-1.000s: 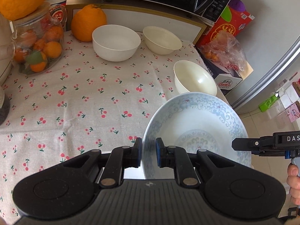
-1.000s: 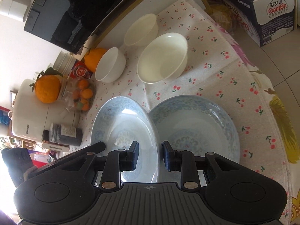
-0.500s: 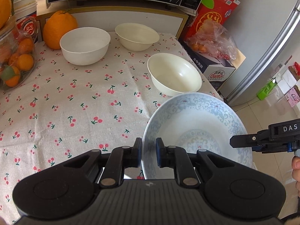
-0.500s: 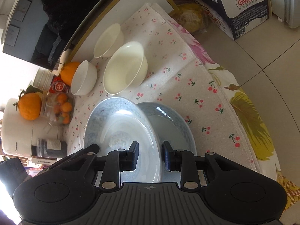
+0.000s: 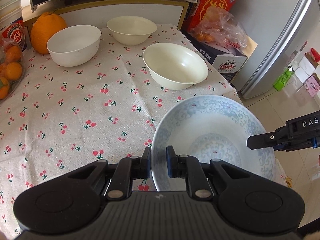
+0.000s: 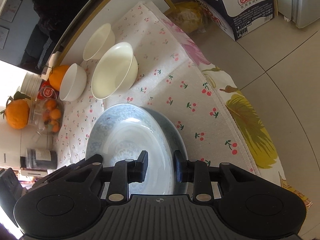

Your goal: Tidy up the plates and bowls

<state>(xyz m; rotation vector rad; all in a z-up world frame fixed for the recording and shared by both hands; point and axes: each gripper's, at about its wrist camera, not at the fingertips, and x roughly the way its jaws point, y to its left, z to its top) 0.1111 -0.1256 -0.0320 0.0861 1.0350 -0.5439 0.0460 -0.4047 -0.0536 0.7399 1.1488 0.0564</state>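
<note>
Through your left wrist camera, your left gripper (image 5: 158, 164) is clamped on the near left rim of the blue-patterned plate (image 5: 216, 136), one finger outside the rim and one inside. The plate sits at the near right corner of the cherry-print tablecloth (image 5: 80, 104), its far side reaching toward the table edge. Your right gripper (image 5: 280, 138) comes in from the right over the plate's right rim; only its black tip shows, the rest is cut off by the frame, so from here you cannot tell how its jaws stand. Beyond the plate a cream bowl (image 5: 176, 66) stands closest, a second cream bowl (image 5: 132, 30) farther back, and a white bowl (image 5: 74, 44) to the left beside a large orange (image 5: 47, 33). The plate's near edge is hidden behind your gripper body.

Through your right wrist camera, your right gripper (image 6: 161, 166) holds the near rim of the upper plate (image 6: 128, 136), its fingers on either side of that rim. This plate lies over a second patterned plate (image 6: 174, 132), of which only a shaded crescent shows on the right; whether the right finger also touches that lower rim is hard to make out. The cream bowl (image 6: 115, 70) stands just beyond the plates, the white bowl (image 6: 73, 82) to its left, the other cream bowl (image 6: 99, 41) behind. Your left gripper is barely visible at the lower left edge.
</note>
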